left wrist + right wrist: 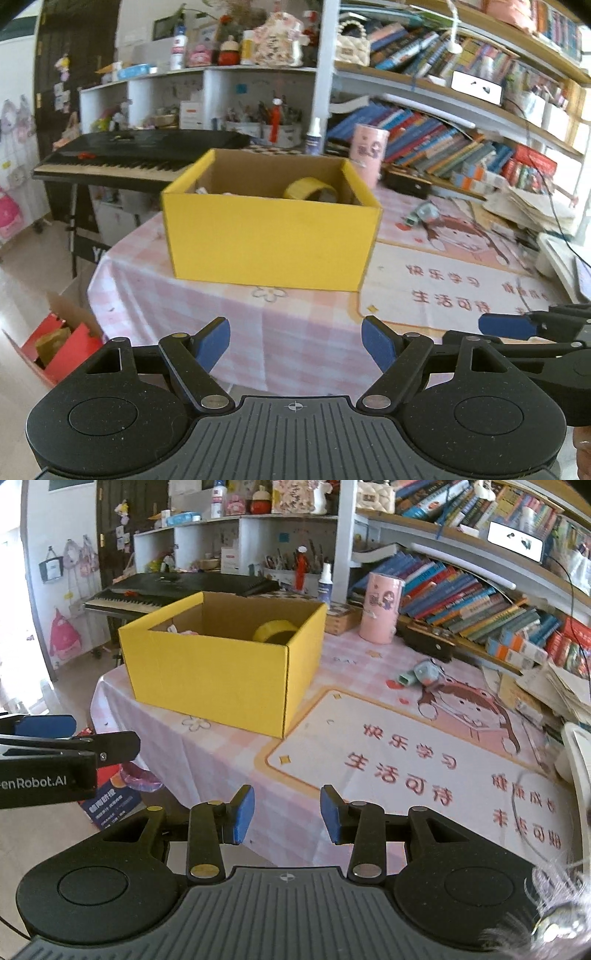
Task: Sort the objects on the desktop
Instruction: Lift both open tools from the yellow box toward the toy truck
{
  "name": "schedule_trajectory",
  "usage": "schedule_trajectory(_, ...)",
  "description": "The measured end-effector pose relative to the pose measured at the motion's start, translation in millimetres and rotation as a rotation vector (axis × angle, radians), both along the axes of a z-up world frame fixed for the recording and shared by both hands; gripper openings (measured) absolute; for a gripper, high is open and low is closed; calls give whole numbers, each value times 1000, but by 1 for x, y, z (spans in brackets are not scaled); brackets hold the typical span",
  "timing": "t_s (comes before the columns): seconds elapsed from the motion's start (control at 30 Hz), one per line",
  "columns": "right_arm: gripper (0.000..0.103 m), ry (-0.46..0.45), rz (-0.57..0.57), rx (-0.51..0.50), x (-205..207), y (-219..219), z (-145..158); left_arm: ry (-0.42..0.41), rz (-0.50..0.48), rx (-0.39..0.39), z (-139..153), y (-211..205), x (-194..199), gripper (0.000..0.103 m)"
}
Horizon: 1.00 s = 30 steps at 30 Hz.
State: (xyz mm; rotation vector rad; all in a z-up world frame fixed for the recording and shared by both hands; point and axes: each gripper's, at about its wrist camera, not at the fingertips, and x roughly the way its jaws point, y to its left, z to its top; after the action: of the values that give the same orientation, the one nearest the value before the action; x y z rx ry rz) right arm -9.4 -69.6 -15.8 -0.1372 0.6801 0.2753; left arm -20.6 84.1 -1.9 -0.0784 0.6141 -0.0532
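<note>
Desktop objects look mostly sorted: a tape roll [275, 630] lies in the yellow box [207, 672], a small toy [423, 674] remains on the table [229, 775], and both the left gripper [295, 339] and the right gripper [287, 814] are spread, empty.

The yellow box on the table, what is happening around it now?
A person holds a two-finger gripper in each hand, and both are empty. The left gripper stands wide open and the right gripper is open more narrowly; both point toward the yellow box on the pink checked tablecloth. The box already holds a yellow tape roll and some small pale items. A small grey-green toy lies on the table to the right of the box, apart from it, not yet sorted.
</note>
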Motion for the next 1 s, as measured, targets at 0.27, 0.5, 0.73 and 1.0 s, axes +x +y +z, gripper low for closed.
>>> schedule_trajectory(0.27,38,3,-35,-11,-5,-7,-1,-5,-76,12,0,-15,0,81)
schedule_trajectory(0.5,38,2,-55,-14,0,-14,-2,-8,-83,11,1,-21,8,81)
schedule_trajectory(0.73,38,-5,-62,-29,9,-29,-2,-3,-116,10,1,-41,26,81)
schedule_trajectory(1.0,39,16,-111,-45,26,-63,-4,18,-175,-8,-3,-76,54,81)
